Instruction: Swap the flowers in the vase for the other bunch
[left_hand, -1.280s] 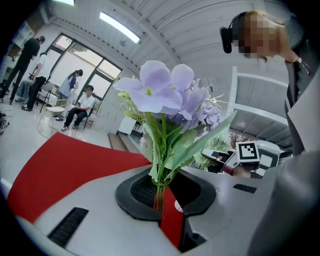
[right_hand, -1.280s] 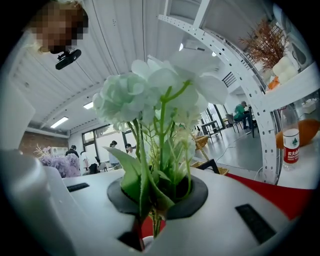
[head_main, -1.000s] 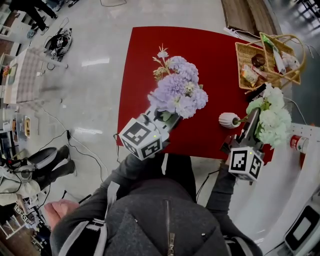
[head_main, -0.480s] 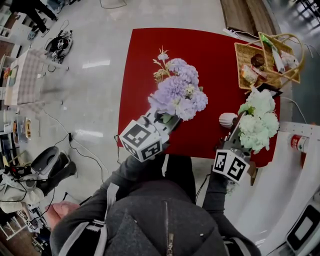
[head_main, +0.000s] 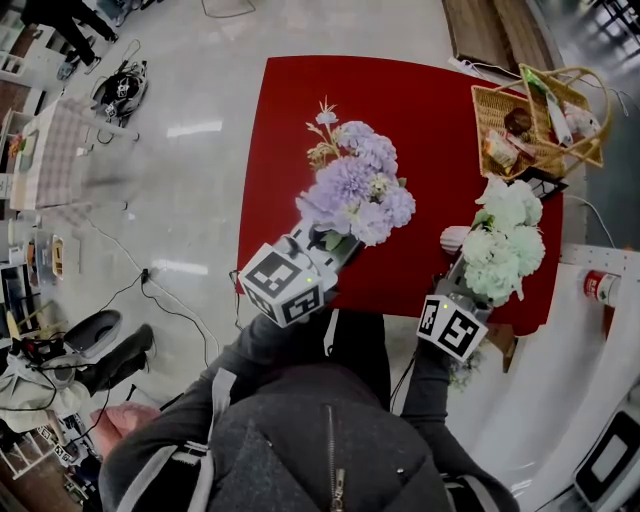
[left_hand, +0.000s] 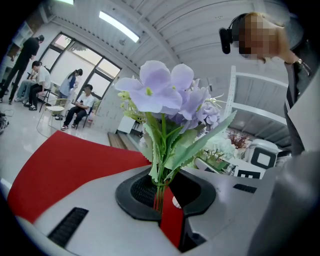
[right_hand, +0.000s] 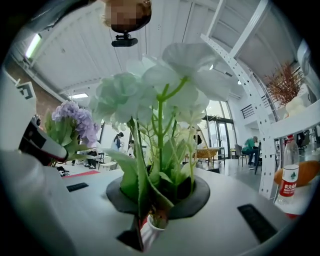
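A purple flower bunch (head_main: 357, 185) hangs over the red table (head_main: 290, 130). My left gripper (head_main: 335, 240) is shut on its stems, which stand pinched between the jaws in the left gripper view, purple flower bunch (left_hand: 167, 95), left gripper (left_hand: 162, 197). My right gripper (head_main: 463, 280) is shut on a white-green bunch (head_main: 503, 238) near the table's front right corner. The small white ribbed vase (head_main: 451, 238) stands just left of that bunch, partly covered by it. In the right gripper view the white-green bunch (right_hand: 160, 95) fills the middle, and the vase (right_hand: 150, 231) shows in the gap at the right gripper (right_hand: 150, 210).
A wicker basket (head_main: 535, 115) with small items sits at the table's far right corner. A white rack stands right of the table with a red-labelled bottle (head_main: 598, 287) on it. Cables and bags lie on the floor at the left.
The right gripper has carried the white-green bunch leftward and nearer to me, rolling as it went, so the bunch now partly covers the vase. The left gripper and purple bunch stayed put.
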